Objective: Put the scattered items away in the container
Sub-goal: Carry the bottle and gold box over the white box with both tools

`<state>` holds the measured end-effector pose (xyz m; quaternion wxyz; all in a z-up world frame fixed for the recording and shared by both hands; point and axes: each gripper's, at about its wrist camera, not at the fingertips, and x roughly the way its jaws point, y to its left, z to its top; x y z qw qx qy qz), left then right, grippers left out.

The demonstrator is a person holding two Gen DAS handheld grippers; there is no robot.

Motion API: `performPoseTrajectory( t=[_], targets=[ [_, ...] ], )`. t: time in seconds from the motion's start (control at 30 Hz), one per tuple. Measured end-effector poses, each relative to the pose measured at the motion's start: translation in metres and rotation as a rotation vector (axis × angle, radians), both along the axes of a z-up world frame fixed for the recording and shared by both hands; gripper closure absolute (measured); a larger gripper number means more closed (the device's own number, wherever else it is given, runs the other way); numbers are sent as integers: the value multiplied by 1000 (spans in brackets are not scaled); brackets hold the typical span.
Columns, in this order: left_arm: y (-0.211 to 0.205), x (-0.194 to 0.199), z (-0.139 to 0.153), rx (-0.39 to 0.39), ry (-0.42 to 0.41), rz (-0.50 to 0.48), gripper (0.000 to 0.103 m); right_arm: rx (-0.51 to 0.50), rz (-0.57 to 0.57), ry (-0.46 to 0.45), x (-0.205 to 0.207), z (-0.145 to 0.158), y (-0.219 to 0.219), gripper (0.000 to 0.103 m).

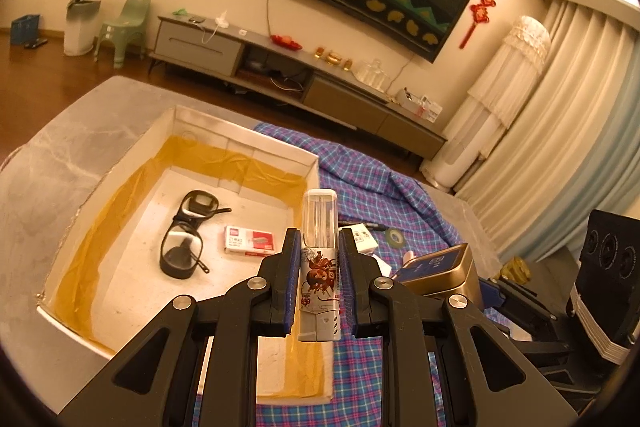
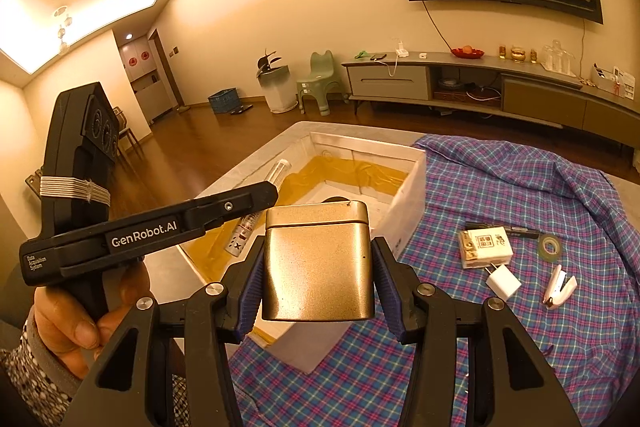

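Left gripper [image 1: 319, 267] is clamped on a slim printed tube [image 1: 319, 259] with a clear cap, held roughly upright at the near right rim of the white box [image 1: 244, 143]; right gripper [image 2: 319, 267] is pinched on a gold tin [image 2: 318, 263], carried low by the box's near corner over the plaid cloth [image 2: 540, 347]. Glasses [image 1: 188, 239] and a small red-and-white carton [image 1: 249, 239] are already seen lying inside, so the task is judged partly done — a charger plug [image 2: 503, 283], a pale packet [image 2: 486, 247], a marker [image 2: 516, 231], a tape roll [image 2: 552, 247] and a small stapler [image 2: 560, 287] are left on the cloth. For a clean drop, the tube should probably be brought past the rim and laid down in the bare patch beside the carton, not on the glasses; the tin is best lowered onto open floor and only then released — a drop from height could land on the lenses.
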<state>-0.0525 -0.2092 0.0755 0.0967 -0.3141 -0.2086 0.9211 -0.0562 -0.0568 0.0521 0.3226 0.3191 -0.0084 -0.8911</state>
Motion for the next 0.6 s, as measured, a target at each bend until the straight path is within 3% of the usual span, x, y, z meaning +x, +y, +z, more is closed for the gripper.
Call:
performPoseTrajectory(
  t=[0.6],
  targets=[
    [-60,2,-18,135,-55,72,84,43,58,-28,-3,2,-51,51]
  ],
)
